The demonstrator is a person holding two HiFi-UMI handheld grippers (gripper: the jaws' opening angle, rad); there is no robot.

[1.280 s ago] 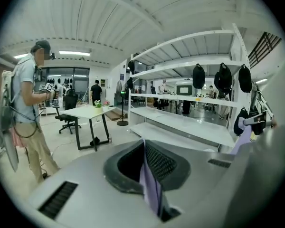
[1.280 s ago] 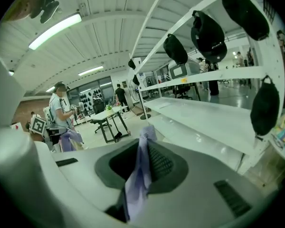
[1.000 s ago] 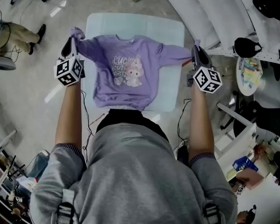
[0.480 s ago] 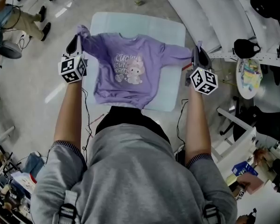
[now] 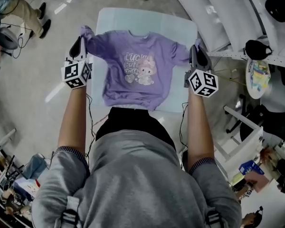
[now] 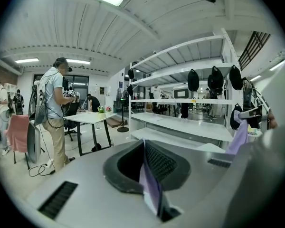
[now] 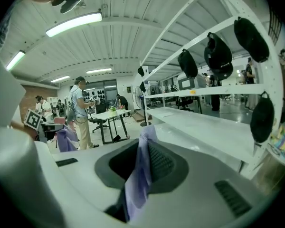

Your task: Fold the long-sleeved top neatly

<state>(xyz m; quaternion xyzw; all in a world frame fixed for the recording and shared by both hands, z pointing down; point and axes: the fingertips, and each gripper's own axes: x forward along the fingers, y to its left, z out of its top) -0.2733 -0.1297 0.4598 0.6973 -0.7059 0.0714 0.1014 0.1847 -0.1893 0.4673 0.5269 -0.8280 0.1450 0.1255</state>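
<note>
Purple top on table, between my tongs. Left gripper clamps left cuff; right gripper clamps right cuff. Right sleeve drawn inward since earlier.

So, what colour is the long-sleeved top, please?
The top is purple, clearest in the head view.

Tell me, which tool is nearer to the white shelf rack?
Right. The right tool, shut on one sleeve of the purple top, is close to the white shelf rack; the left tool holds the other sleeve across the table.
</note>
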